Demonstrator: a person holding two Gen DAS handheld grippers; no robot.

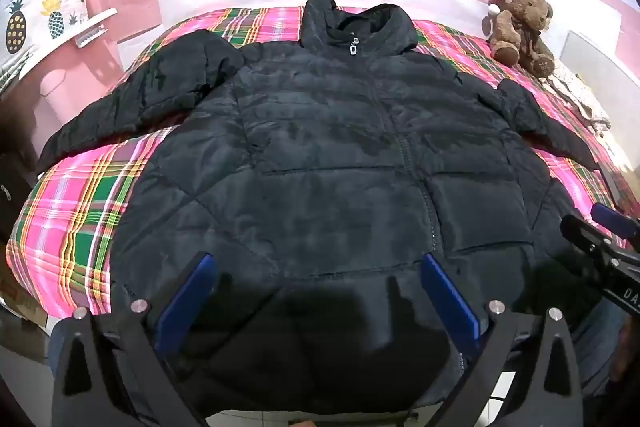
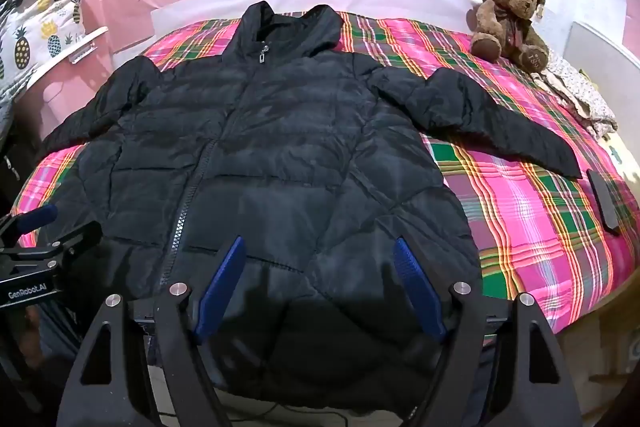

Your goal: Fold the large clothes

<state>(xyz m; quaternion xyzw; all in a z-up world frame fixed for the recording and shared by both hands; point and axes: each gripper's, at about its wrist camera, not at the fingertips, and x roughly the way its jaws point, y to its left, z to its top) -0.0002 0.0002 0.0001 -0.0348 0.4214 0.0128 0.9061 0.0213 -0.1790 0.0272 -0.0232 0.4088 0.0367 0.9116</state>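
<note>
Jacket first: black quilted puffer jacket [image 1: 320,155] lies face up, zipped, spread flat on bed w/ pink-green plaid blanket [image 1: 80,211], collar toward the far wall, hem at the near bed edge, both sleeves angled outward. No fold made yet, by the look of it.

Left hand-held gripper [image 1: 316,291] hovers over the hem, blue pads spread wide, nothing between them. Right hand-held gripper [image 2: 320,279] same: released, over the hem on its side of the zip.

Handling, judged: light, puffy, soft, shell prob. slick nylon, so a shallow pinch may slip and padding will spring back after each fold. Best hold likely at seams or edges: sleeve cuff, shoulder seam, hem corner, taking a full bite of fabric.

Room: left sleeve reaches close to the bed's left edge, little margin there. Right sleeve has open blanket around it, but a flat black device [image 2: 604,203] sits just beside its cuff, and brown teddy bear in red Santa hat [image 2: 508,15] plus crumpled floral cloth [image 2: 580,95] occupy the far right corner. Centre is free for folding inward.
</note>
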